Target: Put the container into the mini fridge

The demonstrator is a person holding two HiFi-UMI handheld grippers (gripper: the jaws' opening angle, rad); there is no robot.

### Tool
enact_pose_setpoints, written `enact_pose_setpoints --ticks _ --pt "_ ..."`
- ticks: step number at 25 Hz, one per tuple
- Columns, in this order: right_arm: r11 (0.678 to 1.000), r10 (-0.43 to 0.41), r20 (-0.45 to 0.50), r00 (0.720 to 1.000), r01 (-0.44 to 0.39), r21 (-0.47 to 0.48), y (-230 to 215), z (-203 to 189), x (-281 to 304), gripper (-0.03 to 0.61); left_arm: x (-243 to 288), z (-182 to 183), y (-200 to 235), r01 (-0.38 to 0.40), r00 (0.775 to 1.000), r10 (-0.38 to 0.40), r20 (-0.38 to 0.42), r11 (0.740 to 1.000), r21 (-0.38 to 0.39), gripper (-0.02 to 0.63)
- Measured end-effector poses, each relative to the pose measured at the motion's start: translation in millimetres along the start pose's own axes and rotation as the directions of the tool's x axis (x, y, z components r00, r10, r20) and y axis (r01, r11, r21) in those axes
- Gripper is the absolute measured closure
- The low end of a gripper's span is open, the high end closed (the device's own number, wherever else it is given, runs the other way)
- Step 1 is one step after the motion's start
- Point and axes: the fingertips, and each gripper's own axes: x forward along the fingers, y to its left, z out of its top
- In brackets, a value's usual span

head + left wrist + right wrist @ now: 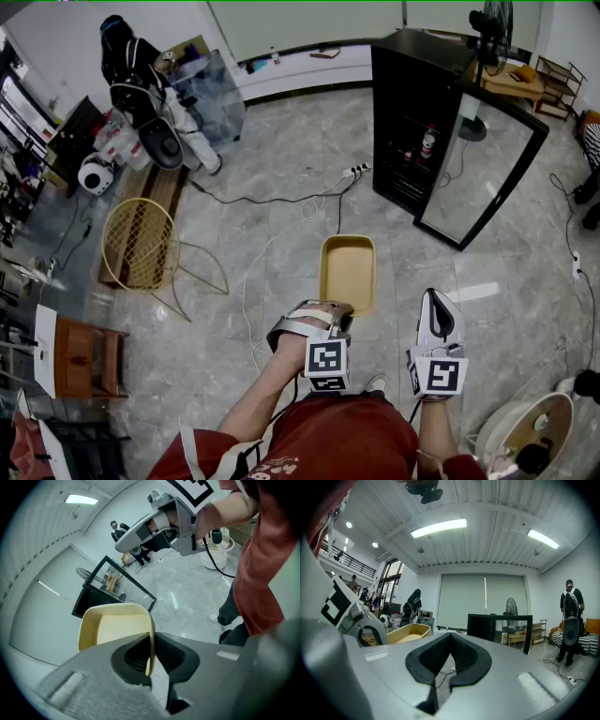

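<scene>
The container (347, 272) is a shallow tan tub, held out level over the marble floor in front of me. My left gripper (335, 317) is shut on the middle of its near rim; in the left gripper view the thin rim (151, 641) is pinched between the black pads, and the tub's hollow (117, 626) lies beyond. My right gripper (437, 302) points forward to the right of the tub, shut and empty (449, 638). The black mini fridge (412, 112) stands ahead with its glass door (487, 178) swung open; a bottle sits on a shelf inside.
A power strip and cables (354, 171) lie on the floor before the fridge. A gold wire chair (141, 246) and a wooden stool (82, 358) are at the left. A white bucket (536, 427) sits at lower right. A person in black (141, 80) stands far left.
</scene>
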Motion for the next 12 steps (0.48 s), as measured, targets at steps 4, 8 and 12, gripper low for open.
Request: enact_pose_setpoints --ticks 4,8,12 --pt "1.0 -0.001 0.001 1.0 0.001 0.002 -31.7 -5.2 -11.0 0.578 9.6 29.9 -5.8 0.008 1.0 -0.008 -0.003 1.0 -0.005 0.588" --pt "1.0 0.003 0.003 1.0 -0.003 0.009 -56.9 -9.6 -20.5 0.578 16.3 56.0 -9.0 0.012 1.0 -0.012 -0.007 1.0 -0.011 0.588" --pt "0.999 -0.001 0.016 1.0 0.0 0.036 -79.2 -14.6 -32.7 0.578 22.3 79.0 -13.8 0.012 1.0 -0.012 -0.013 1.0 -0.008 0.588"
